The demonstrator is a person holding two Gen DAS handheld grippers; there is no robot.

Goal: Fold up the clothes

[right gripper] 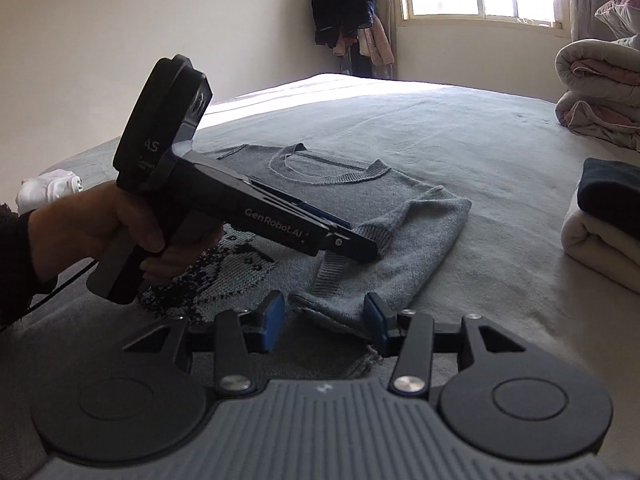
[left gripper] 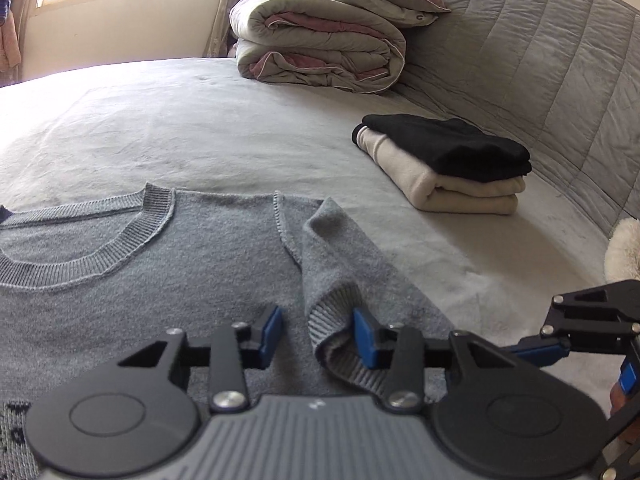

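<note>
- L gripper pointed fwd and down over the sweater's chest, tilted well below level. From the R wrist cam, a hand wrapped round its pistol grip, dark sleeve at the wrist, body angled down toward 4 o'clock.
- L claw: jaws apart, nothing pinched. Ribbed cuff sat in the gap, up against the 3 o'clock pad; clear space on the 9 o'clock side.
- R gripper also aimed fwd and down, low over the bed, just at 3 o'clock of the L one.
- R claw: jaws apart. A fabric edge of the sweater lay between the pads; no squeeze visible.
- Sweater: grey-blue knit, spread flat, front up, on the near part of the bed. Ribbed round collar at 10 o'clock in the L cam. Dark knitted pattern on the lower chest.
- Sleeve lay doubled back from the shoulder, running down toward 5 o'clock, cuff end beside the torso panel.
- Folded stack, black piece on cream piece, at 2 o'clock of the sweater, well apart.
- Rolled duvet w/ pillow on top at 12–1 o'clock, by the quilted headboard.
</note>
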